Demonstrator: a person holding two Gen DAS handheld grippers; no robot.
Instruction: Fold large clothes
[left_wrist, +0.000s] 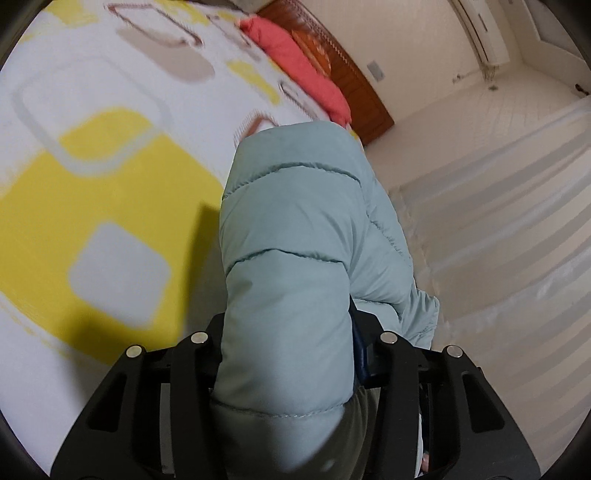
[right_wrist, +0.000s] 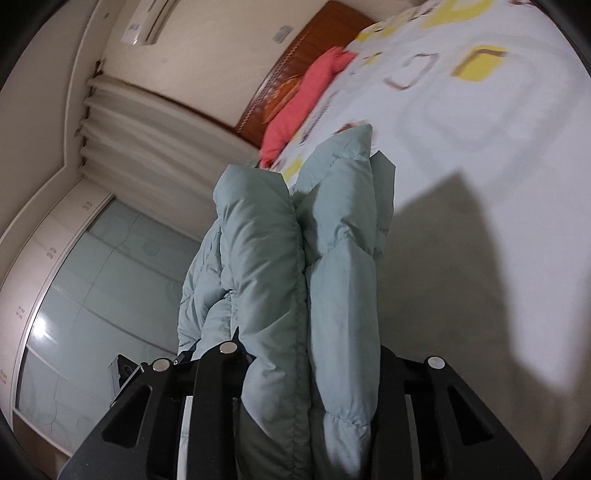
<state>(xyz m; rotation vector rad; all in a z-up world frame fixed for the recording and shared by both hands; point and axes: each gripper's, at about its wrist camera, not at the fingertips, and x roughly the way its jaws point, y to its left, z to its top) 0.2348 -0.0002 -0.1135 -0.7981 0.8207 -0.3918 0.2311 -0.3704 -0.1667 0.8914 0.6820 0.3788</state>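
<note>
jacket (left_wrist: 291, 236): puffy, soft, light, likely slippery, lifted above the bed (left_wrist: 110, 192), running toward 12 o'clock | left gripper (left_wrist: 291, 354): clamped on one quilted fold | right gripper (right_wrist: 306, 358): clamped on bunched layers | hold: stitched seams, hem

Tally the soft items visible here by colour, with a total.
Pale blue-green: 1, the puffer jacket, clamped in both the left gripper and the right gripper.
Coral red: 1, the pillow.
White with yellow blocks: 1, the bedsheet.
Total: 3
</note>
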